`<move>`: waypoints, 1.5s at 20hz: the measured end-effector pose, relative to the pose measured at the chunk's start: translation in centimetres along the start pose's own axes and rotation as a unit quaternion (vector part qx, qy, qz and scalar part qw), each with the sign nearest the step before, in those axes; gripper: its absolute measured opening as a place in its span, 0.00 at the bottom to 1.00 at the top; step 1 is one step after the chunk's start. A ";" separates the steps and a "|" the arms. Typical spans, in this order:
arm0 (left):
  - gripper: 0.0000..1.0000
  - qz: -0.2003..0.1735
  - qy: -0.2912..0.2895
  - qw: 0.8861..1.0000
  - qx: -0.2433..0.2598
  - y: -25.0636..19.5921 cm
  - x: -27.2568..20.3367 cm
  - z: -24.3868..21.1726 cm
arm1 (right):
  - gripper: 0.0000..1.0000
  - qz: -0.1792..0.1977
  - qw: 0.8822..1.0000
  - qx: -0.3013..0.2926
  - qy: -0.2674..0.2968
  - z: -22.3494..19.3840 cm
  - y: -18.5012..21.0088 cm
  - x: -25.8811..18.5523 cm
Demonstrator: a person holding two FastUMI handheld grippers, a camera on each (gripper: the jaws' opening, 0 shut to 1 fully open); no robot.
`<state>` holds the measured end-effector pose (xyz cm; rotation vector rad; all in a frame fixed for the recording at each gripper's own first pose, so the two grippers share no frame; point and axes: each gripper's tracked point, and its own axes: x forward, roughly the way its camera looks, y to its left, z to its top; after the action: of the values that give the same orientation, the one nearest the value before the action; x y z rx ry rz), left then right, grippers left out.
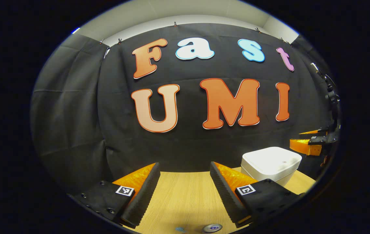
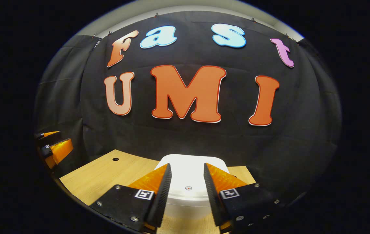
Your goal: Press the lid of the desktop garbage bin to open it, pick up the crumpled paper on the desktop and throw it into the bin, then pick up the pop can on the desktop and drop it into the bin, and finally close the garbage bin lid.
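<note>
The white desktop garbage bin (image 1: 271, 164) stands on the wooden table with its lid down, at the right in the left gripper view. In the right gripper view the bin (image 2: 188, 177) lies straight ahead, its lid marked by a small round dot. My right gripper (image 2: 187, 169) hovers above that lid, open, nothing between its fingers. My left gripper (image 1: 184, 167) is open above bare table, left of the bin. The top of the pop can (image 1: 212, 228) peeks in at the bottom edge, beneath the left gripper.
The wooden table (image 1: 185, 195) runs back to the black cloth wall. A small round hole (image 2: 116, 159) sits in the tabletop at left. The other gripper appears far off at the right edge (image 1: 315, 143) and at the left edge (image 2: 54, 148).
</note>
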<state>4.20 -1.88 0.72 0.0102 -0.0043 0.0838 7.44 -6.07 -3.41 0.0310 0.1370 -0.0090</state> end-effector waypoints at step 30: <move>0.98 0.020 0.047 0.999 -0.001 0.3 0.3 -2.8 | 0.01 0.033 0.998 0.007 0.055 -5.6 0.2 2.6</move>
<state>4.45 -1.53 -2.12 0.0039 0.0900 0.1251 9.30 -5.71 -9.31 0.0496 0.2450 0.0577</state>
